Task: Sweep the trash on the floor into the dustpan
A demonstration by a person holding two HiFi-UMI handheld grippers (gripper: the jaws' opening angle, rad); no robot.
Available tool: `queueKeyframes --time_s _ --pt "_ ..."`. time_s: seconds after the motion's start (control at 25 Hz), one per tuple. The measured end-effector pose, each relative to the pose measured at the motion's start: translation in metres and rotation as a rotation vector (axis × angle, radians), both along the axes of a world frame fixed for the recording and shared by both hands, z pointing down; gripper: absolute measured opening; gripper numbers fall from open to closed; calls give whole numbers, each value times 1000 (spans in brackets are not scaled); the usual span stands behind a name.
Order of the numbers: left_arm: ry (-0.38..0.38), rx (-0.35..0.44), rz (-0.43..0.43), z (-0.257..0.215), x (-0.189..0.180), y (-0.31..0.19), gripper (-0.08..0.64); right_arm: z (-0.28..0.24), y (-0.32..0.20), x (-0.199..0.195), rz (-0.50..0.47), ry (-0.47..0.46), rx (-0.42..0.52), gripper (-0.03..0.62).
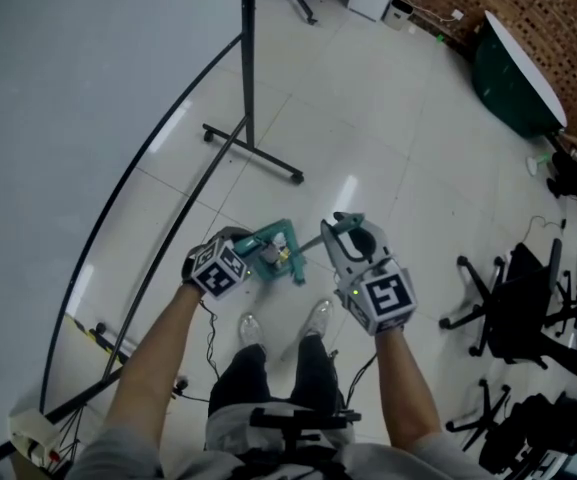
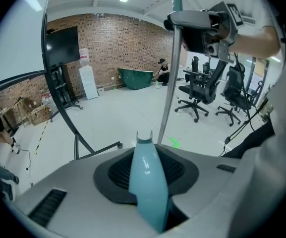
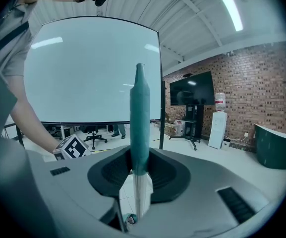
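Observation:
My left gripper (image 1: 238, 253) is shut on the pale teal handle (image 2: 148, 182) of the dustpan (image 1: 271, 247), which is low over the floor just ahead of my shoes. My right gripper (image 1: 345, 232) is shut on the broom's handle (image 3: 139, 118), teal at the top and silver lower down. The broom's pole (image 2: 169, 93) slants down toward the dustpan, and the right gripper (image 2: 202, 24) clasps it high up in the left gripper view. A small pale scrap (image 1: 284, 258) shows at the dustpan; I cannot tell whether it is inside. The broom's head is hidden.
A black wheeled stand (image 1: 251, 148) and the curved frame of a white screen (image 1: 88, 118) stand to the front left. Black office chairs (image 1: 523, 313) crowd the right. A dark green tub (image 1: 513, 78) sits at the far right by a brick wall. Cables run near my feet (image 1: 314, 320).

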State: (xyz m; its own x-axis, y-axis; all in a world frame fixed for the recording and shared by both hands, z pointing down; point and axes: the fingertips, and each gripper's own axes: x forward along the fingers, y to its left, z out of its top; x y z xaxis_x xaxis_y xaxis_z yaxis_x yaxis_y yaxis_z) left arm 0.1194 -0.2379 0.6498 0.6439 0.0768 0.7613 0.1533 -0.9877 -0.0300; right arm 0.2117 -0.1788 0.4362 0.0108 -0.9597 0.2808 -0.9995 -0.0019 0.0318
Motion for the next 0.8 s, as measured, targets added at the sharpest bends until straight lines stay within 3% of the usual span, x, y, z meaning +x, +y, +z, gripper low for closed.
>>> queueKeyframes --time_s 0.2,0.28,0.32,0.4,0.64,0.8 --pt "25 57 -7 -2 -1 -4 117 -1 -16 -21 -69 6 8 95" --pt "-1 103 -28 0 -3 -6 141 -1 -22 -30 -100 9 11 95" --pt "-20 122 -43 2 -5 -7 188 -1 -24 -34 -115 12 10 95" --pt "-25 126 -84 2 -10 -9 220 0 -31 -42 -146 16 8 95" --pt "62 36 -268 -15 -33 -16 270 -2 -48 -59 -253 -2 20 95" --pt "126 5 -466 -22 -63 -20 293 -3 -55 -72 -315 -17 2 95"
